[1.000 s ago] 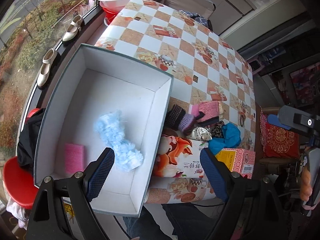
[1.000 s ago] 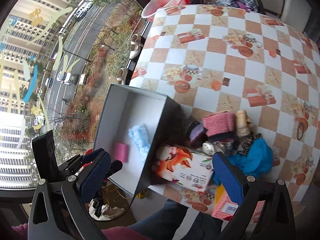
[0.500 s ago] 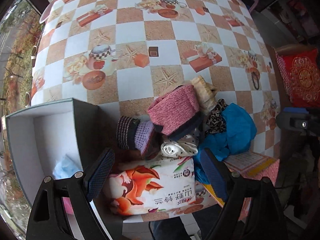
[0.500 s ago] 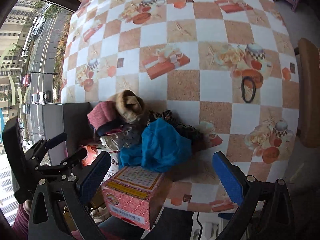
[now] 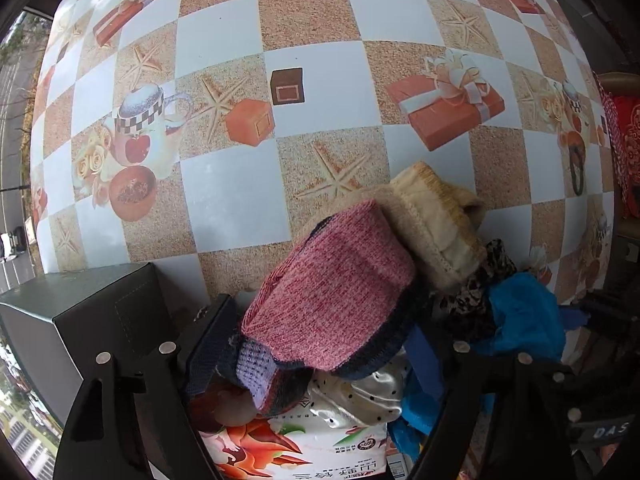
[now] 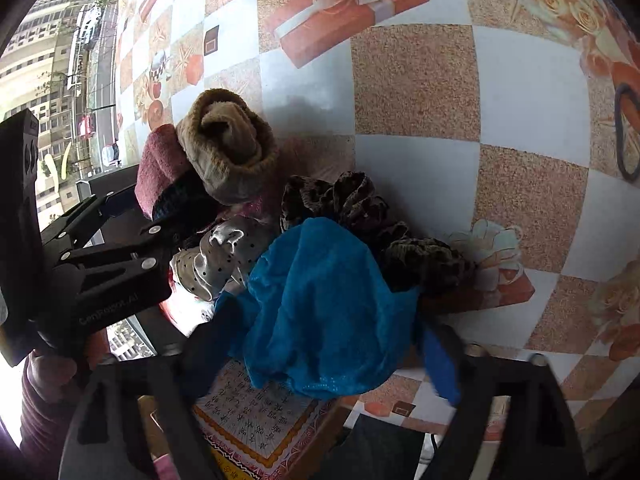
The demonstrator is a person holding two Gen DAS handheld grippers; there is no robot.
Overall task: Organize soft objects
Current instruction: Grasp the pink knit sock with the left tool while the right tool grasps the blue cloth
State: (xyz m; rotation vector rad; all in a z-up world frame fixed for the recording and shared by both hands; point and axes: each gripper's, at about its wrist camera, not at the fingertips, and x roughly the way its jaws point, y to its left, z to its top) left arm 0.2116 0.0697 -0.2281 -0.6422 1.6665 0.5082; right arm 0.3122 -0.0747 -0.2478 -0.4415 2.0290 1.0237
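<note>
Your left gripper (image 5: 320,354) and right gripper (image 6: 320,354), jaws wide, empty, straddle one near-edge pile: pink sock (image 5: 336,292), beige sock (image 6: 226,146), blue cloth (image 6: 324,308). Far worktop (image 5: 320,52) lies open.

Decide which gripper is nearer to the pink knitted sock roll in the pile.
Left. The left gripper has its fingers on either side of the pink sock roll. The right gripper is further along the pile, straddling the blue cloth.
</note>
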